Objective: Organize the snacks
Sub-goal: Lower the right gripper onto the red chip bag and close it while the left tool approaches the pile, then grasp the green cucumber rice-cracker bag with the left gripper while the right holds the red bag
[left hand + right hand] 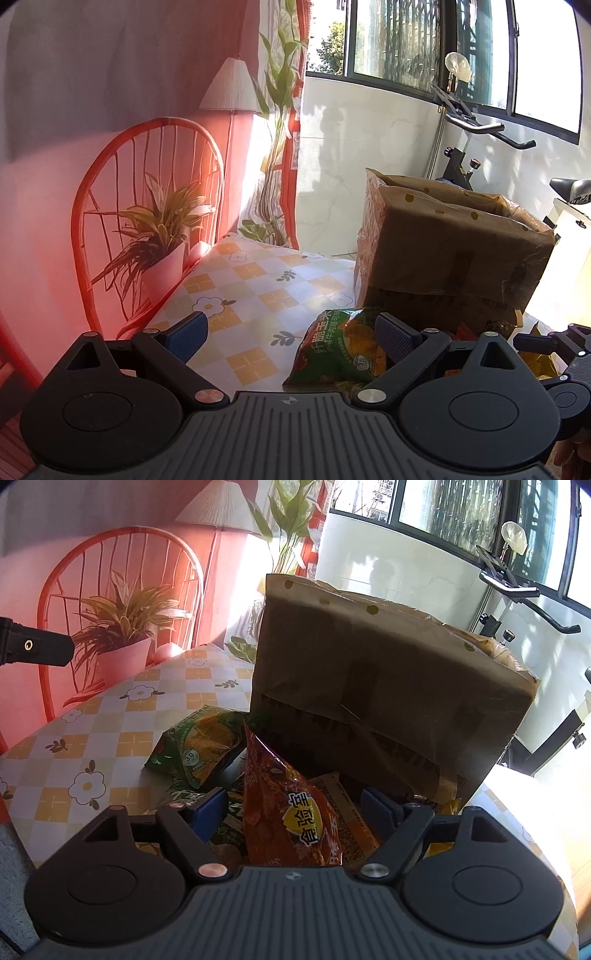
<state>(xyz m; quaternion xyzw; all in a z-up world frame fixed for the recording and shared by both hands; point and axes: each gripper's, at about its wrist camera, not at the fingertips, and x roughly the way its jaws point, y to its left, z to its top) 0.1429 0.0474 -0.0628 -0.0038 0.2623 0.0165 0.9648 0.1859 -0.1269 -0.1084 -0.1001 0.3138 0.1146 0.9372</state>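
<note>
On the flowered tablecloth (255,280) lies a green snack bag (332,350), partly between the fingers of my left gripper (291,334) and close to its right pad; that gripper is open and holds nothing. My right gripper (295,806) hangs over a heap of snacks in front of the plastic-lined cardboard box (369,686). A red snack bag (284,805) stands upright between its fingers, with a gap on both sides, so it is open. The green snack bag (199,746) lies left of the red one. An orange packet (349,816) lies under it. The box (454,258) is open at the top.
A potted plant (162,254) and a red wire chair (110,206) stand at the table's far left, with a lamp (231,86) behind. An exercise bike (476,125) and windows are behind the box. The table edge (517,812) runs close on the right.
</note>
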